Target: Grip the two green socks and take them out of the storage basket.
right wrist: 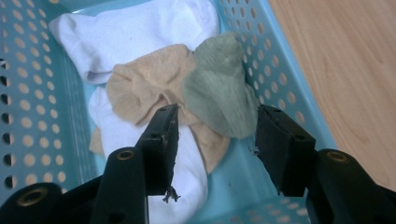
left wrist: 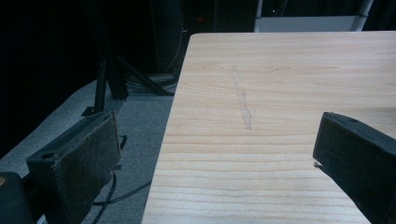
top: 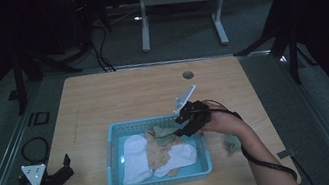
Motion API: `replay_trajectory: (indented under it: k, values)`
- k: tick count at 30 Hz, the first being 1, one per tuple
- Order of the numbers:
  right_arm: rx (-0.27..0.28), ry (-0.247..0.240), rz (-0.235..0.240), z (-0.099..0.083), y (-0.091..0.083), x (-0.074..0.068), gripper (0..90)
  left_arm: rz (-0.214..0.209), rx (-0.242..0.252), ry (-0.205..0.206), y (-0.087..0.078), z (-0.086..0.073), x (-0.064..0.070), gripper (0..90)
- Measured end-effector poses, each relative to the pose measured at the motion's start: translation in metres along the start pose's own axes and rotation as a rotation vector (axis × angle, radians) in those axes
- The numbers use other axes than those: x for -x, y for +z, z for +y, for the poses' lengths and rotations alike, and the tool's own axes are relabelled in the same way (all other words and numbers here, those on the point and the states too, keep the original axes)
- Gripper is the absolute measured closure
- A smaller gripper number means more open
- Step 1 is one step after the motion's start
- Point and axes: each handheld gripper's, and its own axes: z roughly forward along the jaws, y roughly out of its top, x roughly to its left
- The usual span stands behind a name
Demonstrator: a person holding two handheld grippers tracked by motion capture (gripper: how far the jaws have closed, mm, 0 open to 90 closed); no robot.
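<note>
Your right gripper (top: 184, 123) hangs over the far right corner of the light blue perforated basket (top: 117, 181), its fingers (right wrist: 161, 140) spread wide and empty, with the green sock (right wrist: 217, 91) lying just ahead of and between them. That sock sits in the basket's corner, draped partly over a tan sock (right wrist: 140, 88), which in turn rests on the white socks (right wrist: 135, 28) beneath; in the high view you can see another small greenish piece of cloth (top: 231, 143) on the table (top: 117, 95) just outside the basket's right wall, by your right forearm, and it may be the mate, though it is too dim to be sure. Whether you are about to pick the green sock up or have just let it go cannot be told from this pose, so treat it as a fresh grasp: come straight down so that one finger lands on each side of the green sock's bunched middle, not on the tan layer under it. Keep the right-hand finger clear of the basket wall, since catching a hole or the rim would likely drag the whole basket. Pinch only the top layer, lift slowly, and check that the tan sock stays behind. Your left gripper (top: 48, 180) rests at the near left edge of the table, fingers (left wrist: 84, 163) wide and holding nothing; leave it there unless the basket needs steadying.
</note>
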Motion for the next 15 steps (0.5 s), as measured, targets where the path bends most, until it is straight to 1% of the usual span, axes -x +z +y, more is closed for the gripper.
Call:
replay_trajectory:
  k: [1,4,6,10,15]
  values:
    - [-0.005,-0.004,0.002,0.001,0.003,0.0,49.2,0.0,0.0,0.0,0.0,0.0,0.0,0.4]
    - [-0.018,0.0,-0.007,0.004,0.011,0.002,49.2,-0.001,0.001,-0.001,0.0,0.0,0.0,0.4]
    - [-0.019,0.005,-0.003,0.005,0.016,0.003,49.2,-0.001,0.0,0.0,0.0,0.0,0.0,0.4]
    - [-0.064,0.005,-0.009,0.007,0.026,0.004,48.8,-0.002,0.001,-0.001,0.0,0.0,0.0,0.4]
    - [-0.109,0.005,-0.028,0.007,0.038,0.005,47.9,-0.003,0.0,-0.002,0.0,0.0,0.0,0.4]
